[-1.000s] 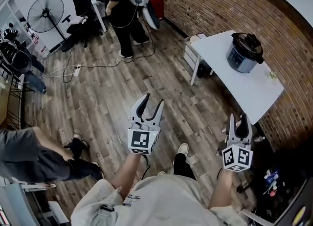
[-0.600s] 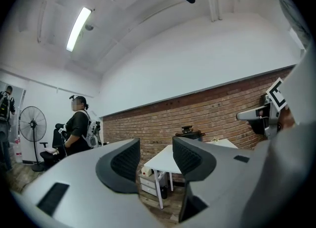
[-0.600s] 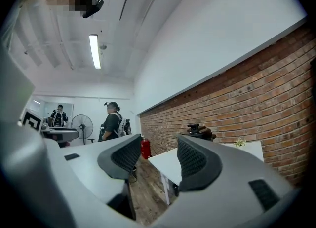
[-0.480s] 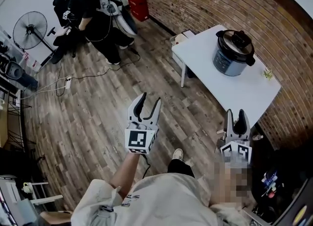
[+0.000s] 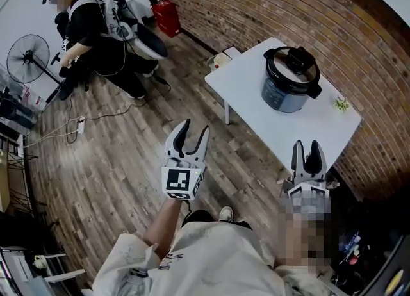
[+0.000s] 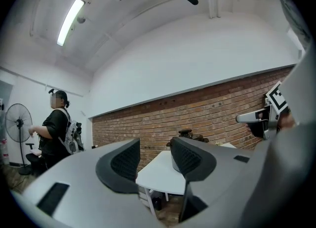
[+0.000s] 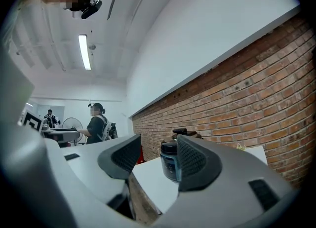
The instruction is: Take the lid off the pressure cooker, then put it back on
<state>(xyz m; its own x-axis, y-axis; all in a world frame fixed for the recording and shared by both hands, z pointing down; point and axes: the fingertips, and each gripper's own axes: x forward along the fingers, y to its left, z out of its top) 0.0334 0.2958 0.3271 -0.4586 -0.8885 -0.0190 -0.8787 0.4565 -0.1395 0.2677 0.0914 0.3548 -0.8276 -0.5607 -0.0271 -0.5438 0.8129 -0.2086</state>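
Note:
A dark pressure cooker (image 5: pixel 290 81) with its black lid (image 5: pixel 291 65) on stands on a white table (image 5: pixel 246 86) by the brick wall. In the right gripper view the pressure cooker (image 7: pixel 170 161) shows between the jaws, still far off. My left gripper (image 5: pixel 191 132) hangs open over the wood floor, well short of the table, nothing between its fingers. My right gripper (image 5: pixel 306 150) is open and empty near the table's near corner. In the left gripper view the lid (image 6: pixel 186 133) peeks above the right jaw.
A person (image 5: pixel 90 25) with a backpack stands at the far left beside a floor fan (image 5: pixel 25 59). A red canister (image 5: pixel 166 16) sits by the brick wall. A small green item (image 5: pixel 340 103) lies on the table's right end. A power strip and cable (image 5: pixel 78 123) lie on the floor.
Both grippers and the view have advanced toward the table; the cooker and table appear larger and nearer. The jaws look unchanged.

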